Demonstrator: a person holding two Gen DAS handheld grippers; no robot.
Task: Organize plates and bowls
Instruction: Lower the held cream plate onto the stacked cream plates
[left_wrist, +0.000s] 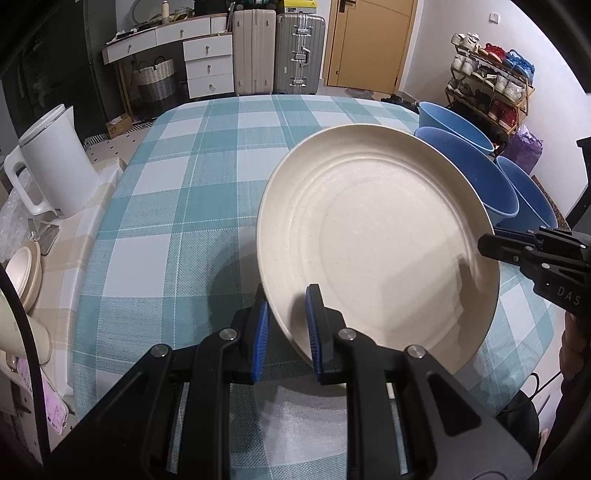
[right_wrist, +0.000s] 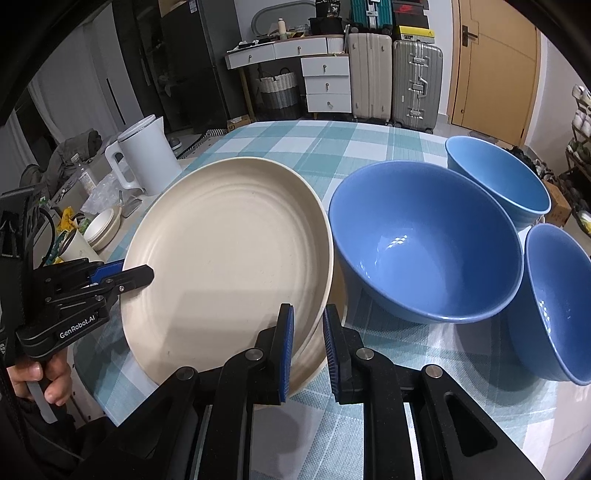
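Black left claw (left_wrist: 286, 332), blue ribbed pads (right_wrist: 288, 350), silver screws, "GenRobot.AI" lettering

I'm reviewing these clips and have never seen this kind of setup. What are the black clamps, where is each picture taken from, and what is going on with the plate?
There is no robot: a person holds a two-finger clamp in each hand, each with its own fisheye camera looking along the fingers. One picture comes from the left gripper, the other from the right gripper. Both straddle opposite edges of the same cream plate, which is tilted over the checked tablecloth. Three blue bowls stand beside it. A white kettle stands at the table's left side.
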